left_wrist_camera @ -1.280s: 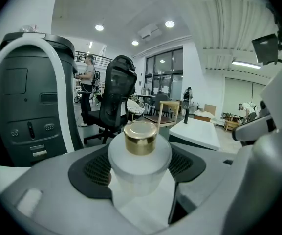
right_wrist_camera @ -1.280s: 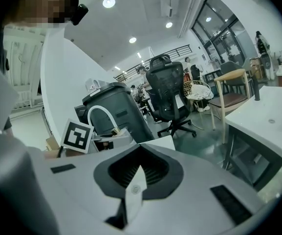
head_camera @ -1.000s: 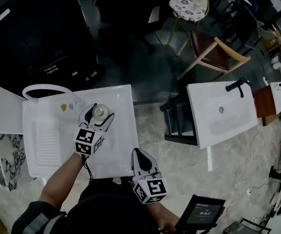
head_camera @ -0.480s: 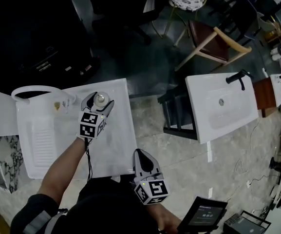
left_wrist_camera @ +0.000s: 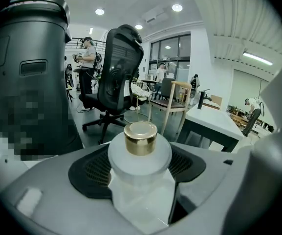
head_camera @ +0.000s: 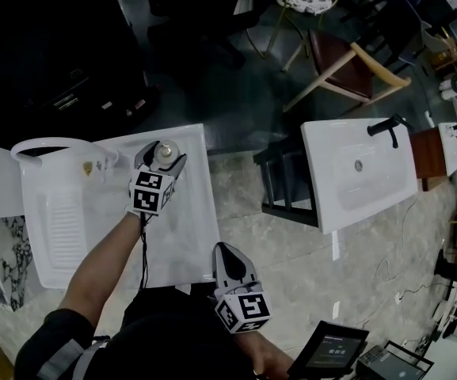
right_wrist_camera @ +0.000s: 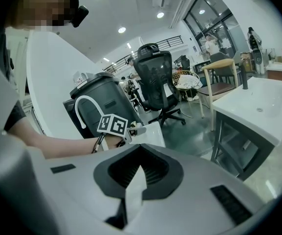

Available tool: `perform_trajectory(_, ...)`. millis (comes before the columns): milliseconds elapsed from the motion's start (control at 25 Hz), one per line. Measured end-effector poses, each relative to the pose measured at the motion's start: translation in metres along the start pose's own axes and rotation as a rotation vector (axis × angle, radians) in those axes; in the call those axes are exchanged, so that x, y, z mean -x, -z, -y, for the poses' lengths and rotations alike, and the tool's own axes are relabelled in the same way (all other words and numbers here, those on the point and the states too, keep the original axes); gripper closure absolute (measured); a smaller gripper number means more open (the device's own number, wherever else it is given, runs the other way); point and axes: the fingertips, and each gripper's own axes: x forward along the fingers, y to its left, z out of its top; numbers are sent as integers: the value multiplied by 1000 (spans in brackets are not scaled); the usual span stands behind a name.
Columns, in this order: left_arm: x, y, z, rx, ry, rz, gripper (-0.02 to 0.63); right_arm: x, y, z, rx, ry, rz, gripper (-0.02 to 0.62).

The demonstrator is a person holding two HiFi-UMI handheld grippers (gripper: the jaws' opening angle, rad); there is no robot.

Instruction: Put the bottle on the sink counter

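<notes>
At sink counter's (head_camera: 190, 228) twelve o'clock edge, left gripper (head_camera: 161, 158) clamps gold-capped bottle (left_wrist_camera: 140, 153): lower it upright before releasing. Right gripper (head_camera: 230, 258) closed, empty.

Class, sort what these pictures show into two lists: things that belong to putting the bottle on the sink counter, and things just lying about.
In the job:
bottle
left gripper, shut on the bottle
sink counter

Lying about:
right gripper, shut and empty
second sink
wooden chair
office chair
tablet
</notes>
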Motion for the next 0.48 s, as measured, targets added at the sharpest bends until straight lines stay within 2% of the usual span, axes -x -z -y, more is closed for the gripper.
perform_trajectory(480,-14,1,-4,13,-10,-11,268,-1,4,1,-4,3,-19,600)
